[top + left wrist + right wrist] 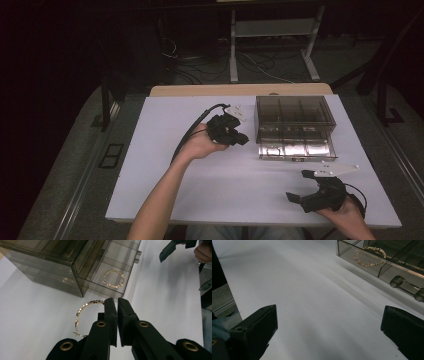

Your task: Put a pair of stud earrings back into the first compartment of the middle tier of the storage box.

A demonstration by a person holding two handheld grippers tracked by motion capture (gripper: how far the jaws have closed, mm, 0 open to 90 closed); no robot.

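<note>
A smoked clear drawer box (292, 117) stands at the table's back right, its bottom drawer (295, 149) pulled out. One gold chain bracelet (114, 278) lies in a compartment of that drawer and is also visible as the bracelet (368, 257) in the right gripper view. My left gripper (239, 137) is just left of the drawer, raised off the table, its jaws shut (117, 301) on a second gold bracelet (81, 312), which hangs in a loop beside the left jaw. My right gripper (299, 186) rests open near the front right edge, with nothing between its fingers (329, 330).
The white table top (225, 185) stretches wide in front of and left of the box. Two small knobs (397, 281) stick out from the open drawer's front. Beyond the table are a desk frame and cables on the floor.
</note>
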